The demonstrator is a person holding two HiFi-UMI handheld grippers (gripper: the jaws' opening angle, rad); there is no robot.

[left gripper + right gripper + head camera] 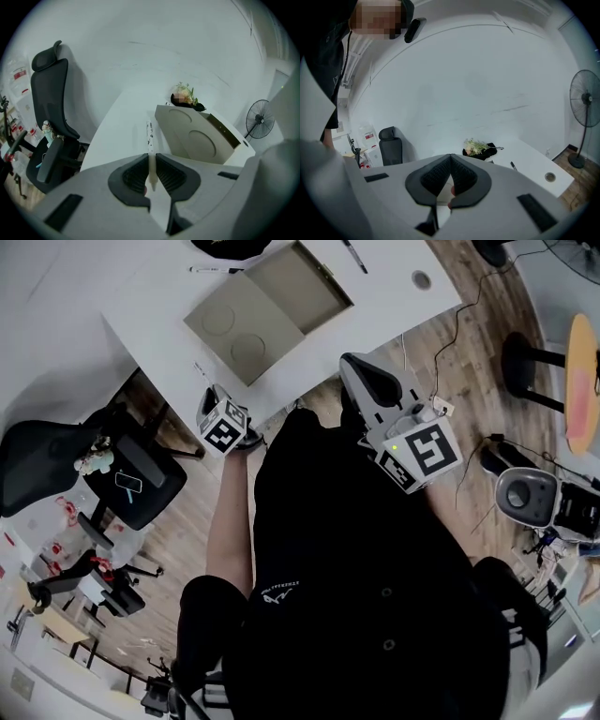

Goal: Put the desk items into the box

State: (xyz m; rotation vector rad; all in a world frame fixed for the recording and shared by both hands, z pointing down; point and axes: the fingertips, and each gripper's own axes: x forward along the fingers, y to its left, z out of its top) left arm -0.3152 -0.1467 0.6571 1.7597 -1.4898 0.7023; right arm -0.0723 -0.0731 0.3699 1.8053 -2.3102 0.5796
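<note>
My left gripper [151,158] [223,424] is shut on a white pen [150,140] that points forward over the white desk [122,126]. The open cardboard box [197,136] [267,307] lies just right of the pen's tip, its lid folded flat with two round marks. My right gripper [450,157] [367,381] is held up above the desk's near edge, shut with nothing between its pads. One black pen [513,166] [354,254] lies on the desk beyond the box, and another pen [214,270] rests at the box's far left.
A black bag with flowers [479,147] [185,97] sits at the desk's far end. A black office chair [49,112] [56,460] stands left of the desk. A floor fan [583,105] [258,123] stands to the right. The desk has a cable hole [550,176] [421,279].
</note>
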